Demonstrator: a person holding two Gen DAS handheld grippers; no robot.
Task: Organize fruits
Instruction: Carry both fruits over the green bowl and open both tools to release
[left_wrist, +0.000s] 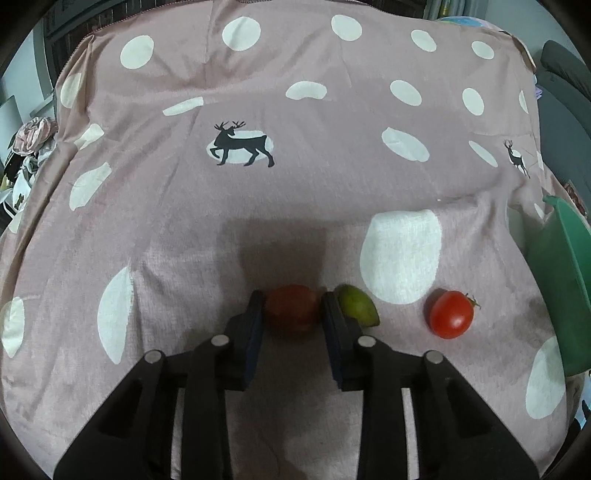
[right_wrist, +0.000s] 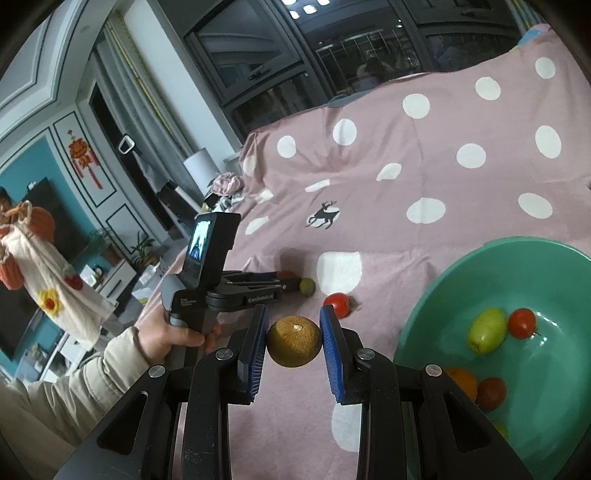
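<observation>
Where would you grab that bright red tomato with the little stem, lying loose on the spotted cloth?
Probably across the red tomato's round middle, coming down from above with a hand-held gripper, fingers to either side. Its stem points sideways toward the green bowl, so squeeze crosswise to that. Bare cloth lies between it and the green fruit.

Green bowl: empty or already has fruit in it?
Has fruit. The right wrist view shows the bowl holding a green fruit, a tomato, an orange and a dark red fruit.

Teal wall (right_wrist: 22, 173), dark windows (right_wrist: 280, 55) — grey curtains (right_wrist: 122, 92)
</observation>
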